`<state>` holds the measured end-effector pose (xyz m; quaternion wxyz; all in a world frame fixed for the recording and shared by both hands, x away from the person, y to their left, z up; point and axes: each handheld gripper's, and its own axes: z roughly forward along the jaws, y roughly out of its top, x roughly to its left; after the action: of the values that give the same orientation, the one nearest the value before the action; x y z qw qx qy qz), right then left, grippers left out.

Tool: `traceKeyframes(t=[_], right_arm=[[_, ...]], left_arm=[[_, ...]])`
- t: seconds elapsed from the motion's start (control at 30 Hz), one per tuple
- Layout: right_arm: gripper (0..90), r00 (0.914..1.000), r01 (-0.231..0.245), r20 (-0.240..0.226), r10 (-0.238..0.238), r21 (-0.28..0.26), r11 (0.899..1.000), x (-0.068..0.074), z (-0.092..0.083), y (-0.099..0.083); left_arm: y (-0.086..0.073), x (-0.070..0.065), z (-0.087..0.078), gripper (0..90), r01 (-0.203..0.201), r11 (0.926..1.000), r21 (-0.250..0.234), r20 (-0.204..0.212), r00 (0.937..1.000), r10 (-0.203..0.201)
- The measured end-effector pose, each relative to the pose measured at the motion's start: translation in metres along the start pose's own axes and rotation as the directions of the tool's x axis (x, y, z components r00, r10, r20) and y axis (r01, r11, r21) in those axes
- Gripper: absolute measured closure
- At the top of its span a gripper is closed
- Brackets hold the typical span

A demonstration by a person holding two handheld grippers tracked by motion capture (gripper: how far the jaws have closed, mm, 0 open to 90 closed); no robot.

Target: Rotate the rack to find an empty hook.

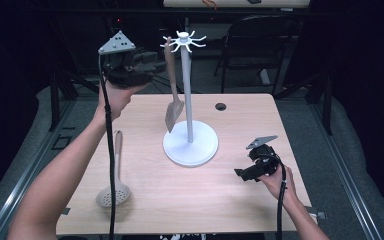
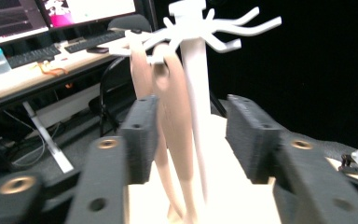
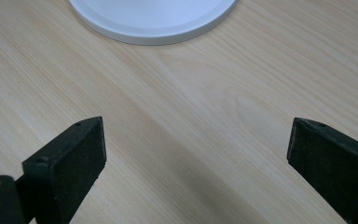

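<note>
A white utensil stand (image 1: 189,145) with several hooks at its top stands mid-table. A beige spatula (image 1: 172,102) hangs from one hook, blade down. My left gripper (image 1: 158,62) is held high beside the top of the stand. In the left gripper view its jaws (image 2: 191,135) stand apart around the spatula handle (image 2: 175,121), which lies close to the left pad with a gap to the right pad. A beige slotted spoon (image 1: 114,192) lies flat at the table's front left. My right gripper (image 1: 242,173) rests low at the front right, open over bare wood (image 3: 196,154).
The wooden table (image 1: 240,200) has a cable hole (image 1: 220,106) at the back. A black chair (image 1: 255,40) stands beyond the far edge. In the left gripper view a desk with monitors and keyboards (image 2: 37,51) is behind the stand. The stand's base rim (image 3: 154,32) lies ahead of my right gripper.
</note>
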<state>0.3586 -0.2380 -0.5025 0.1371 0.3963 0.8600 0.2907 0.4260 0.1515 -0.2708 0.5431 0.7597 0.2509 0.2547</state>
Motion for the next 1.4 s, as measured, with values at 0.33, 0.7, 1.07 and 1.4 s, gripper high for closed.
traceKeyframes(t=[0.33, 0.7, 1.07, 1.4], right_arm=[[4.0, 0.9999, 0.011, 0.008, -0.012, 0.019, 1.000, 0.001, -0.001, 0.001], [4.2, 0.9997, 0.023, 0.006, -0.023, 0.019, 1.000, 0.003, 0.002, 0.001], [4.5, 0.9998, 0.020, 0.009, -0.020, 0.018, 1.000, 0.002, 0.004, 0.001], [4.8, 0.9996, 0.027, -0.010, -0.026, 0.034, 0.999, 0.004, 0.006, 0.003]], left_arm=[[-0.035, 0.002, -0.008, 24.0, 0.057, 0.9962, 0.066, -0.056, 0.9970, -0.054], [-0.087, 0.004, -0.022, 15.5, 0.124, 0.9838, 0.129, -0.112, 0.9876, -0.110], [-0.147, 0.006, -0.035, 12.7, 0.218, 0.9511, 0.218, -0.165, 0.9689, -0.185], [-0.181, 0.004, -0.040, 8.1, 0.282, 0.9252, 0.254, -0.256, 0.9420, -0.217]])
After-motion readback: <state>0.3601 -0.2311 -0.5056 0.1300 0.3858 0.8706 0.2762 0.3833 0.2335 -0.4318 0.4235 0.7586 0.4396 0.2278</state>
